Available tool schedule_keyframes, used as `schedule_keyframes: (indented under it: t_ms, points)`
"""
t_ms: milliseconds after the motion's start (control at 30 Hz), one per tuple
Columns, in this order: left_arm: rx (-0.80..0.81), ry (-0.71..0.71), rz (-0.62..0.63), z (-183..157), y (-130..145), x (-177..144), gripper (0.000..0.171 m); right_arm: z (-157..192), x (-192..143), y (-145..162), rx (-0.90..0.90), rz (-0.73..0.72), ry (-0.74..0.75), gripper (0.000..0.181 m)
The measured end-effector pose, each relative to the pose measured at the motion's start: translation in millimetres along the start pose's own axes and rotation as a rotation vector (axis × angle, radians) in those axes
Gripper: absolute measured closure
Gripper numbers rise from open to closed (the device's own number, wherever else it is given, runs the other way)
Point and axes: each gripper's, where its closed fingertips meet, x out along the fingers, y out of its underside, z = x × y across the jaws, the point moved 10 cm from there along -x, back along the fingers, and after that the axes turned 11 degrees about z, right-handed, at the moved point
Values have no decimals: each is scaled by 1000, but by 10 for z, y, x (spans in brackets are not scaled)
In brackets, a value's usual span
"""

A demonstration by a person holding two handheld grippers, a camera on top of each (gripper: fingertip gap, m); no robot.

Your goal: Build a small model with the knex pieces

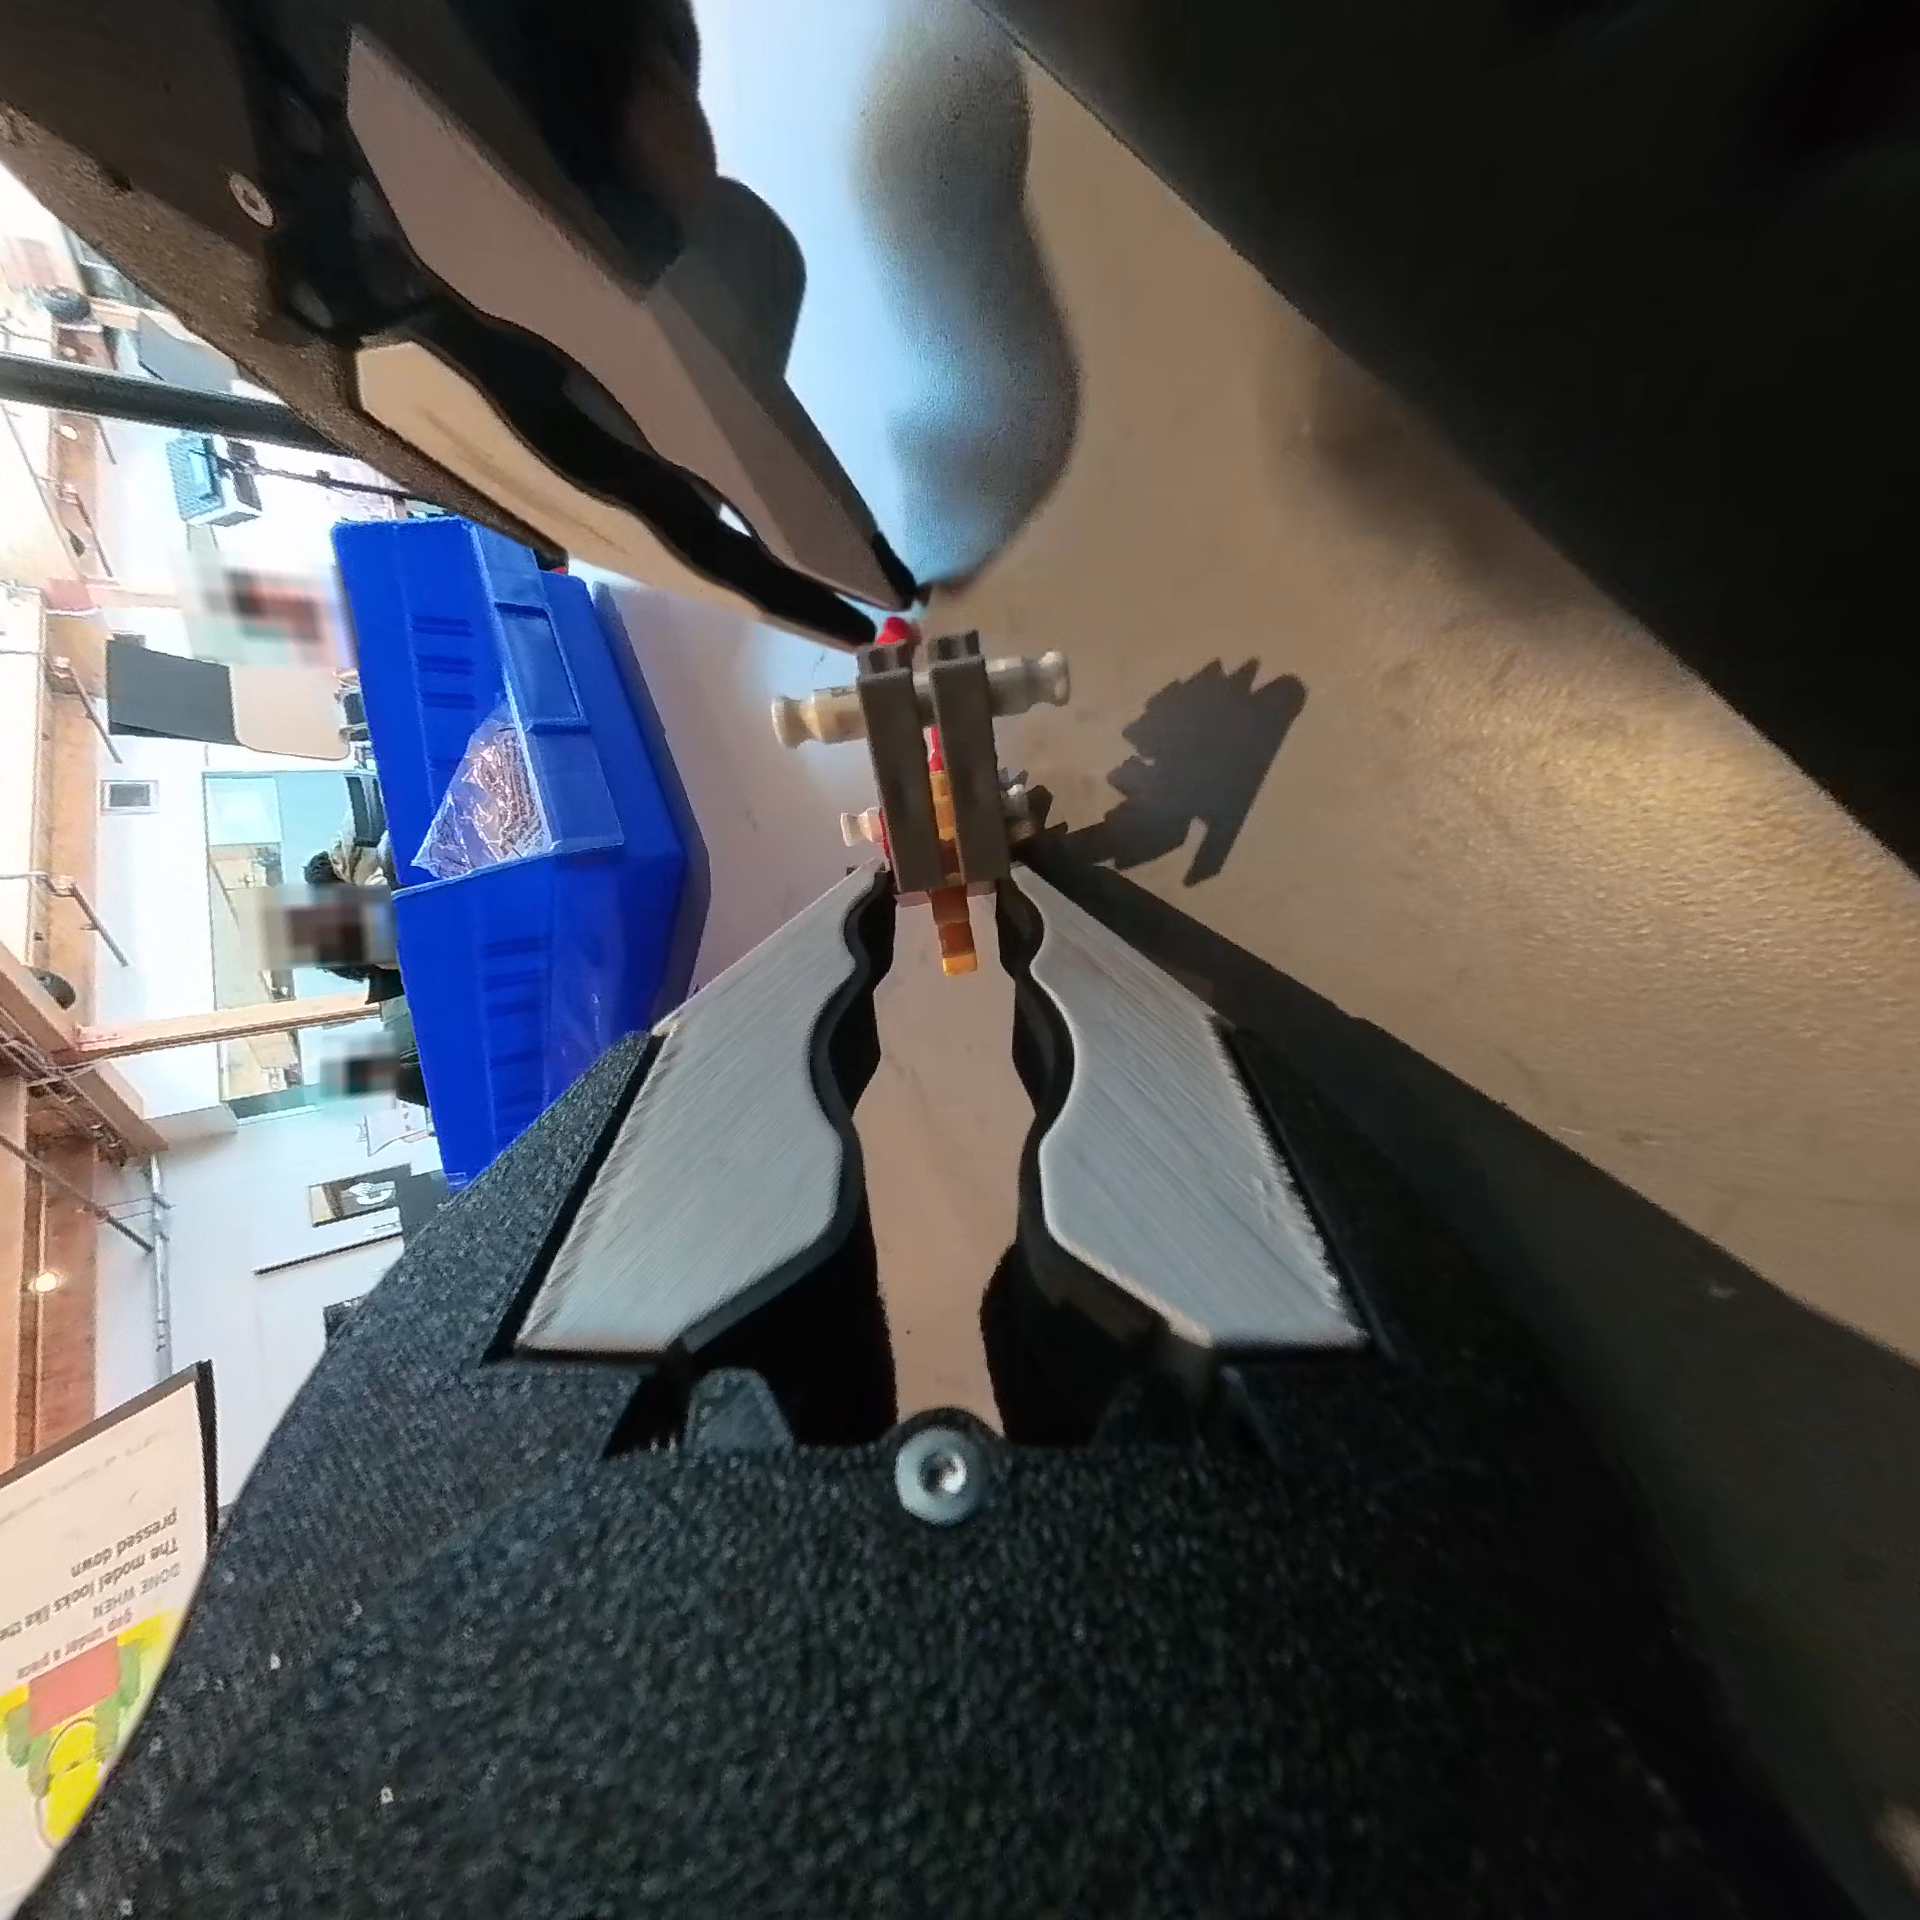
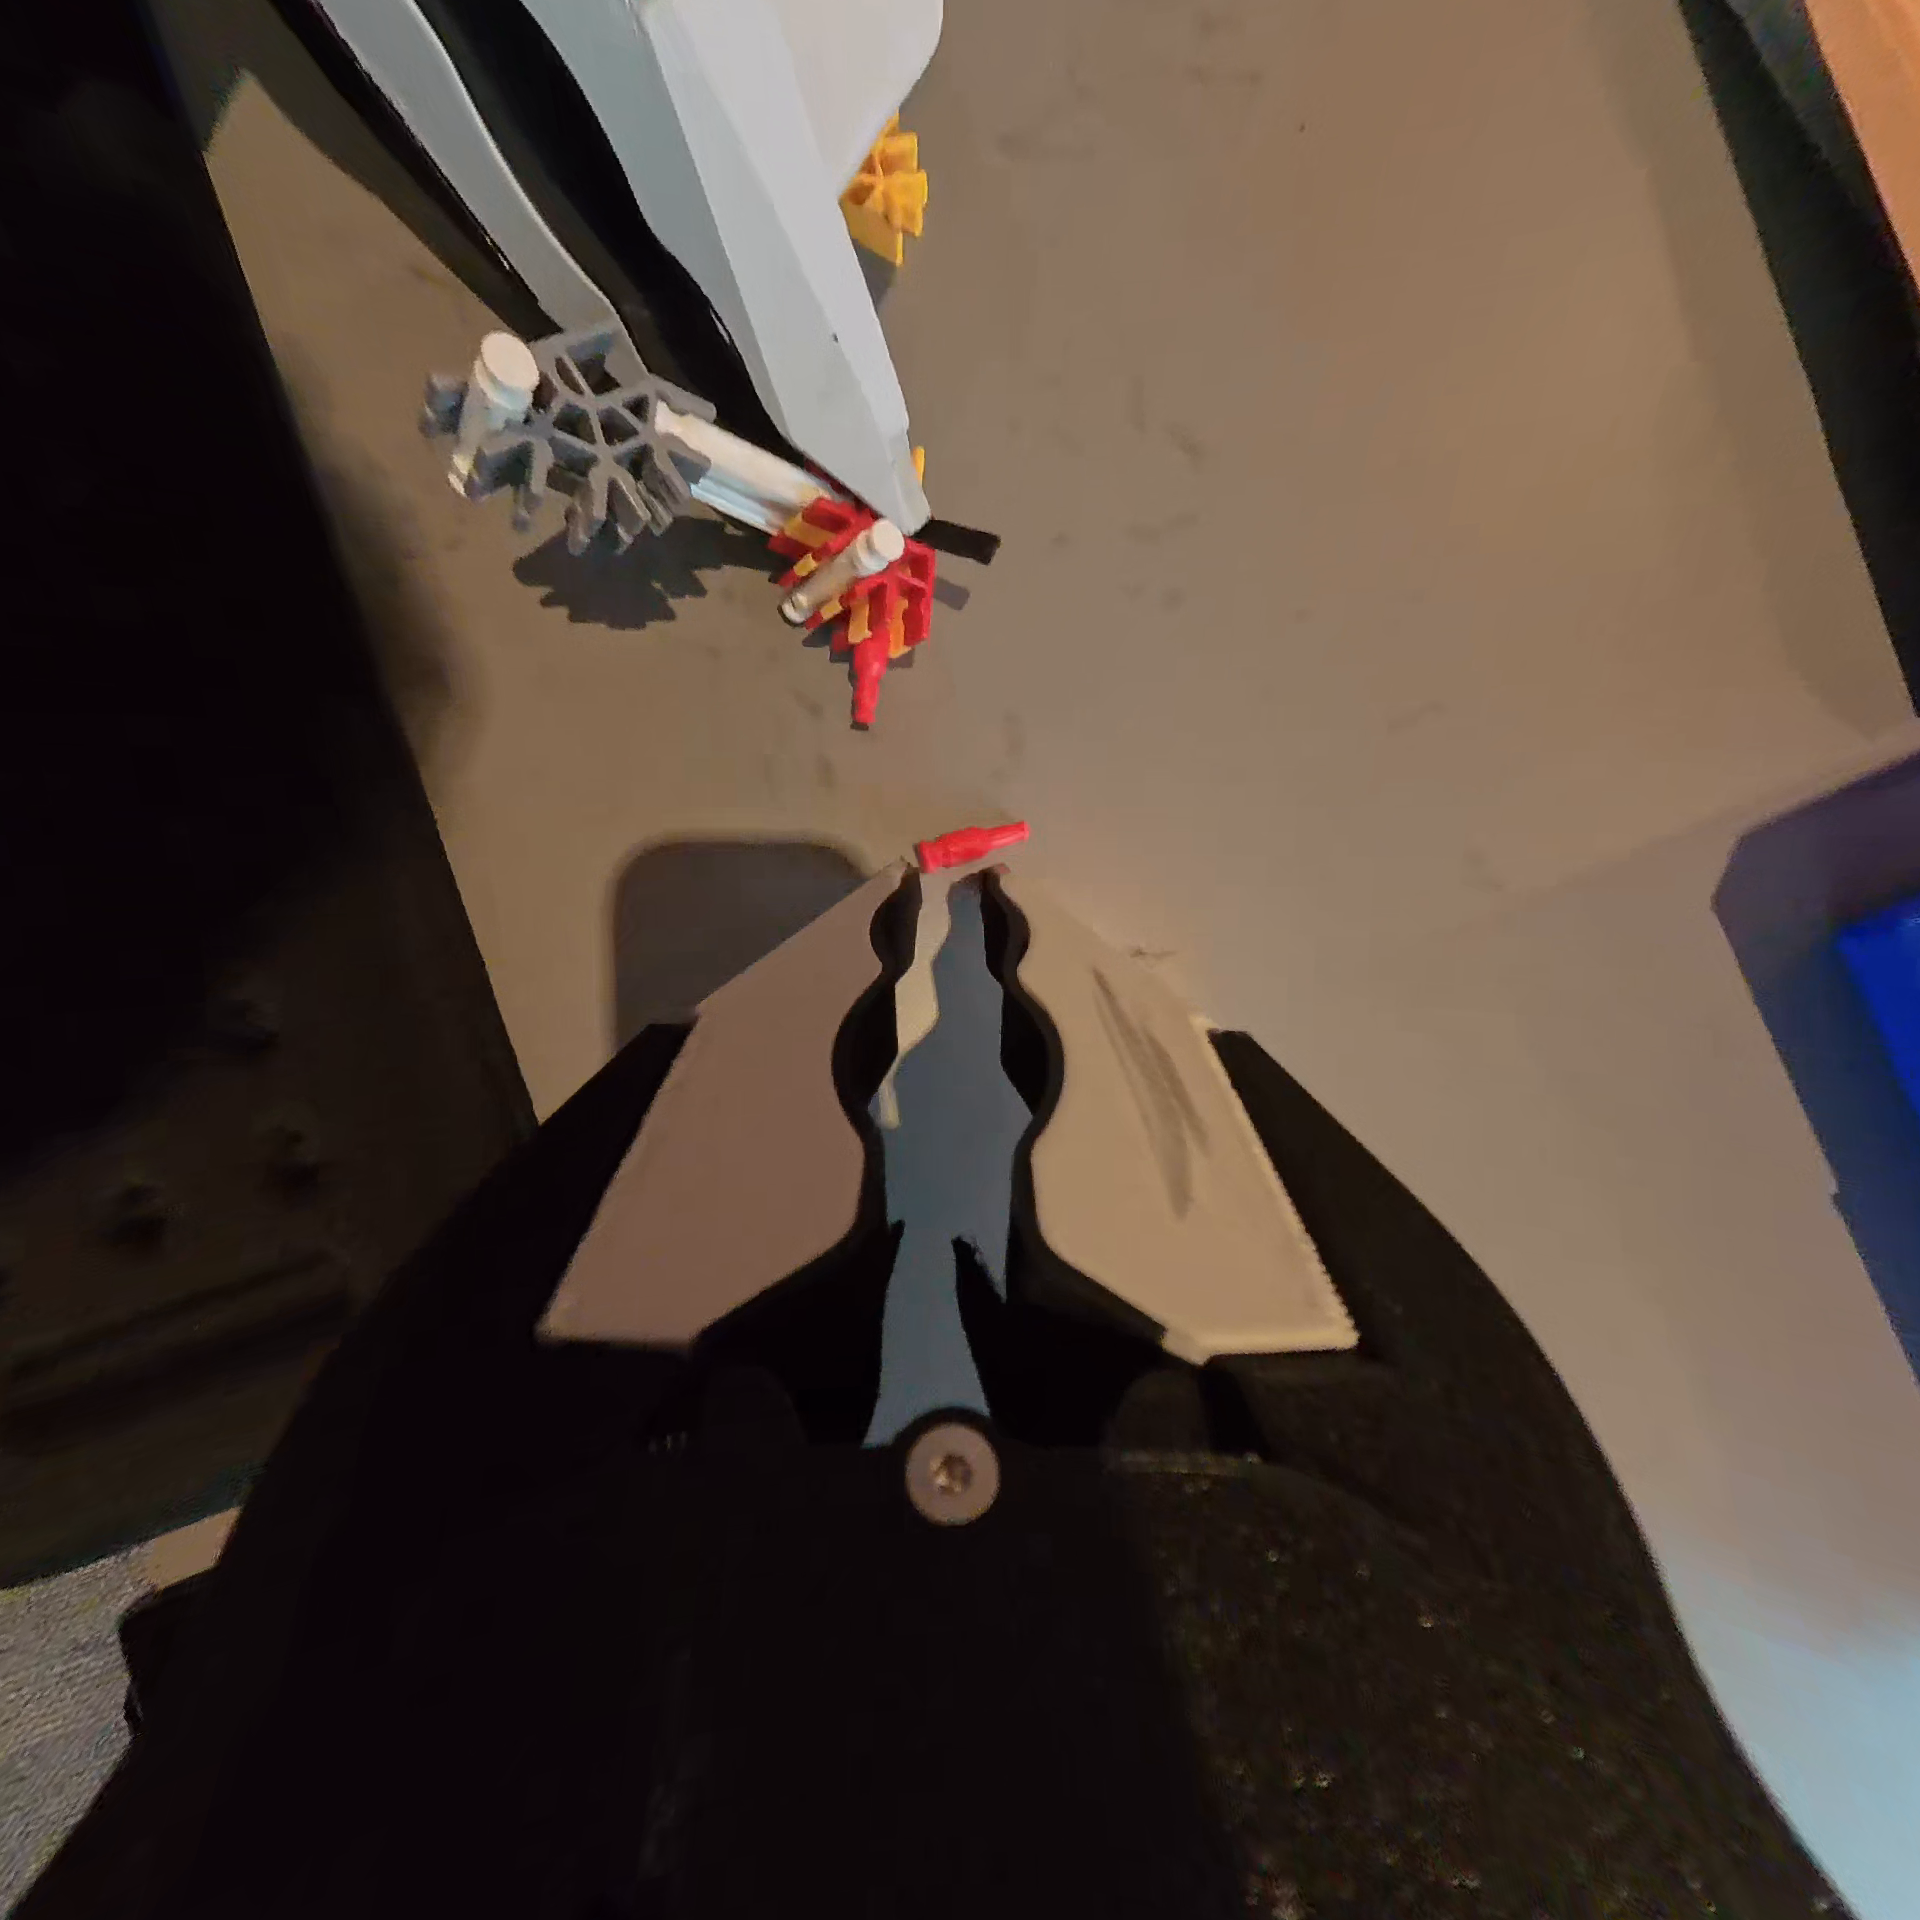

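My left gripper (image 1: 948,883) is shut on a small rod-and-connector model (image 1: 977,769), made of two grey connectors, white rods and red and yellow parts, held just above the beige table (image 1: 1455,831). In the right wrist view the left gripper (image 2: 904,520) reaches down from the top, gripping the model beside its red and yellow connectors (image 2: 883,592). The grey connector (image 2: 597,436) sticks out to the left. My right gripper (image 2: 951,875) is shut on a short red rod (image 2: 971,844) at its fingertips, a little short of the model. In the left wrist view the right gripper (image 1: 888,613) is close above the model.
A blue bin (image 1: 520,831) with a clear plastic bag (image 1: 488,800) stands beyond the model; its corner shows in the right wrist view (image 2: 1870,987). A loose yellow connector (image 2: 883,197) lies on the table behind the left gripper. A printed card (image 1: 83,1621) is at the lower left. About 7 cm separates my left fingertips from my right.
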Motion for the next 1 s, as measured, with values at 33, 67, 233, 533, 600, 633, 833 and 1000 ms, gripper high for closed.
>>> schedule_keyframes:
  t_ms: [33,67,233,533,600,633,833,1000]
  points:
    - [-1,-2,1,-3,-2,0,155,5,6,-9,-5,-7,9,169]
    - [-2,-4,2,-4,-5,1,155,4,6,-19,-12,-11,25,164]
    - [-11,0,-2,0,-9,10,155,-27,11,-102,-67,7,59,161]
    - [-28,6,-20,8,-9,30,154,-112,-164,187,103,52,82,166]
    - [-32,8,-21,10,-11,33,154,-81,-115,174,93,53,52,168]
    - [-34,7,-21,10,-13,35,154,-70,-94,150,86,46,42,171]
    - [-36,7,-19,14,-26,46,154,-88,-64,45,42,2,51,164]
    - [-41,13,-22,21,-33,57,154,-334,-86,23,71,-33,165,156]
